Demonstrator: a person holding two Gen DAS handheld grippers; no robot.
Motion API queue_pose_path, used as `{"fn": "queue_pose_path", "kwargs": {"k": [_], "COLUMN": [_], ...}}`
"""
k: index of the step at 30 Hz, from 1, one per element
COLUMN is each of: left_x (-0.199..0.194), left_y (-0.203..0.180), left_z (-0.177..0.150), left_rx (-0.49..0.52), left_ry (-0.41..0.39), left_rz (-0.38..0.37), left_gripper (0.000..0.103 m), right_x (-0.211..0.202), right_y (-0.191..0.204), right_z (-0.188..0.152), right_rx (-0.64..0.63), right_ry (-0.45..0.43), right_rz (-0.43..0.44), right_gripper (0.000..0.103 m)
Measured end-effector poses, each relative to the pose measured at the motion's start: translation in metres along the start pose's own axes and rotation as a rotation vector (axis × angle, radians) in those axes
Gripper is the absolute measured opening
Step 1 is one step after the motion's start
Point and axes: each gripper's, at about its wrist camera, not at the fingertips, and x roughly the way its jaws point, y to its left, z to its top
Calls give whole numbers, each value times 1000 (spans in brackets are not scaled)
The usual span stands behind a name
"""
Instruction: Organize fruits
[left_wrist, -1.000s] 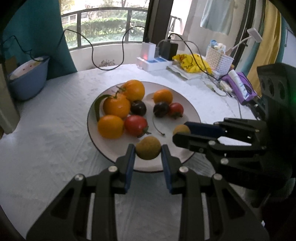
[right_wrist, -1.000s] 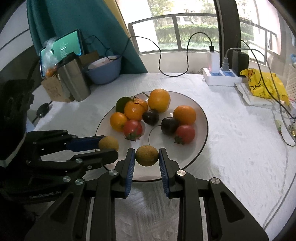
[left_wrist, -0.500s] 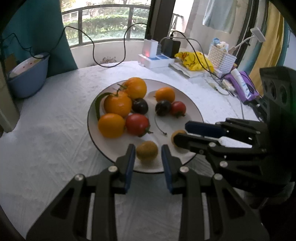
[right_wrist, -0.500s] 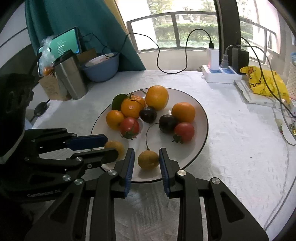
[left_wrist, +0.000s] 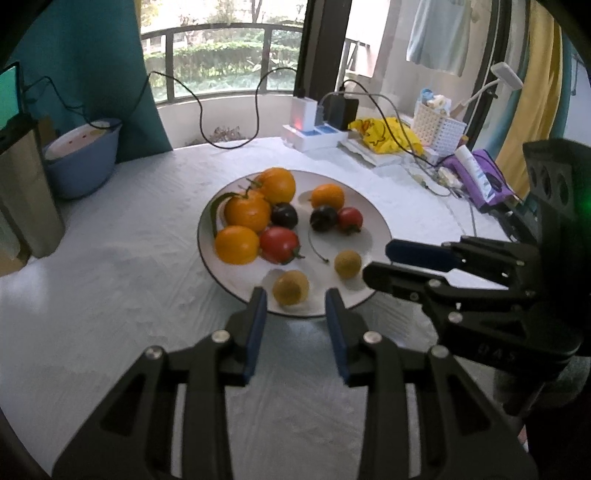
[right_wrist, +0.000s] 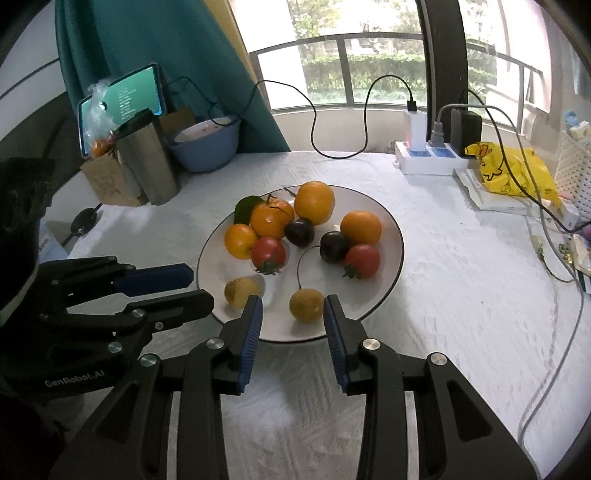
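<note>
A white plate (left_wrist: 380, 229) (right_wrist: 391, 229) holds several oranges (left_wrist: 247, 210) (right_wrist: 314, 201), two red tomatoes (left_wrist: 279, 243) (right_wrist: 364, 260), two dark plums (left_wrist: 284, 215) (right_wrist: 299, 232) and two brownish-yellow round fruits. My left gripper (left_wrist: 295, 302) is open and empty, just behind one yellow fruit (left_wrist: 290, 287) at the plate's near rim. My right gripper (right_wrist: 293, 308) is open and empty, straddling the other yellow fruit (right_wrist: 306, 305) without touching it. Each gripper also shows in the other's view: the right one (left_wrist: 380, 264) and the left one (right_wrist: 195, 288).
A white cloth covers the round table (right_wrist: 461, 288). At the back stand a power strip with chargers (right_wrist: 424, 162), a yellow bag (right_wrist: 509, 170), a blue bowl (right_wrist: 207, 144), a steel cup (right_wrist: 147, 162) and a phone (right_wrist: 122, 99). Cables (right_wrist: 554, 258) trail on the right.
Both grippers opened, let their yellow fruits down onto the plate's near side, and drew back toward me.
</note>
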Motion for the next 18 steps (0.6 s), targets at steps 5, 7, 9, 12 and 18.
{"fn": "queue_pose_path", "kwargs": {"k": [5,7,9,12,18], "left_x": [-17,-25,-31,-41,-60], "left_y": [-1,-4,-5,-7,-12], "left_z": [-7,-10,-14,-21,-38], "left_rx": [-12,-13,-14,-19,-48], "left_ry": [-20,-34,-42,-54,-78], "left_rz": [-17,-20,-25,-23,-33], "left_gripper": [38,47,47,47,48], "right_x": [-17,-23,-28,-35,-52], "right_y": [8,11,15,20,31], "right_z": [-4,-6,-8,-12,-23], "right_rx": [-5,-8,-13,-19,-26], "right_ry": [-28,-37,-43,-48,-61], "right_rz": [-18,-23,-27,-31,-39], "right_gripper": [36,36,36,37,37]}}
